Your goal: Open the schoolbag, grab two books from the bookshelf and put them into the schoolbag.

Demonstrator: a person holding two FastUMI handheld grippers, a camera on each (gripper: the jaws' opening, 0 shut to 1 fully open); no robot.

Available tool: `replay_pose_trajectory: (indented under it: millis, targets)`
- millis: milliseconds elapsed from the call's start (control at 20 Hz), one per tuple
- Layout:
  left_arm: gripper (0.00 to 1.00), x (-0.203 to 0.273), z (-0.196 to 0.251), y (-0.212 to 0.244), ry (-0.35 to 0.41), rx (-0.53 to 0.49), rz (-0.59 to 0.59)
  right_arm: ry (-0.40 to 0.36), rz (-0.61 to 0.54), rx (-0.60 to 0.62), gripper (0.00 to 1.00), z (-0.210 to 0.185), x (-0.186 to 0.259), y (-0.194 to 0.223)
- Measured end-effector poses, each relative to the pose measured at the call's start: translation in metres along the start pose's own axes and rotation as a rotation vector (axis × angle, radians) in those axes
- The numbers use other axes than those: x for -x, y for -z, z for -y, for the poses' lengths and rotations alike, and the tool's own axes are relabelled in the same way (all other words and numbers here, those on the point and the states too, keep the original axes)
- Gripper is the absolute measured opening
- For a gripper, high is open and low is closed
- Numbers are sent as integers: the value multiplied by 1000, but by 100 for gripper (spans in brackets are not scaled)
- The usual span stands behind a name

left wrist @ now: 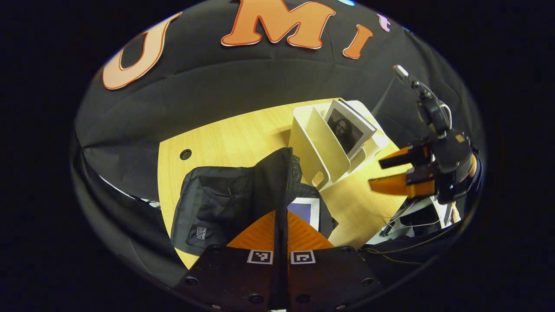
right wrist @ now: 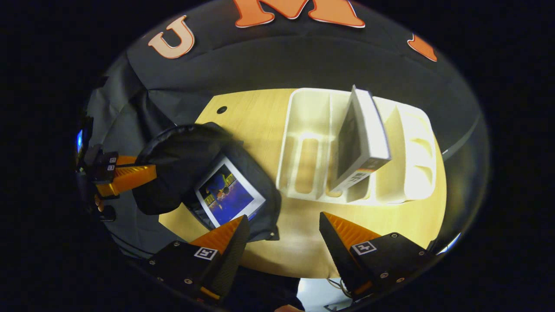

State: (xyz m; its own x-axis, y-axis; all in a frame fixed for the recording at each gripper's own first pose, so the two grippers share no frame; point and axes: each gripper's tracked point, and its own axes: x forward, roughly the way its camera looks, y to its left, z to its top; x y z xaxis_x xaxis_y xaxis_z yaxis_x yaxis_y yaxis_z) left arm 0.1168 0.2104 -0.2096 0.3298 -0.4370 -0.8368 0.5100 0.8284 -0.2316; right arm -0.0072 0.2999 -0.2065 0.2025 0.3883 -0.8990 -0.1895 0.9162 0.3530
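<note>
The black schoolbag [left wrist: 217,199] lies on the wooden table, and my left gripper [left wrist: 281,215] is shut on its raised flap, holding the mouth open. A book with a blue cover [left wrist: 307,210] lies inside the opening. The white bookshelf [left wrist: 318,151] stands behind the bag with a grey portrait-cover book [left wrist: 347,130] leaning in it. In the right gripper view, my right gripper [right wrist: 284,225] is open and empty above the table, between the bag [right wrist: 182,160] with the blue book [right wrist: 227,193] and the shelf [right wrist: 303,143] holding the grey book [right wrist: 362,130]. The left gripper [right wrist: 145,173] grips the flap at the left.
The table [left wrist: 243,134] has a round cable hole [left wrist: 185,154] near its back left edge. Black cloth hangs behind it. The right gripper [left wrist: 375,174], held by a hand, hovers past the table's right edge, where cables run below.
</note>
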Motion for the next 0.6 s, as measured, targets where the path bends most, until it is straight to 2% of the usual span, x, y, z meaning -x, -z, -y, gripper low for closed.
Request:
replay_pose_trajectory:
  millis: [200, 350, 600]
  targets:
    - [1, -3, -1, 1, -17, 17, -2, 59, 16, 11, 97, 49, 25, -43]
    - [1, -3, 1, 4, -31, 49, -5, 82, -7, 23, 96, 72, 25, -70]
    - [1, -3, 1, 8, -70, 101, -13, 59, -89, 40, 96, 87, -11, -98]
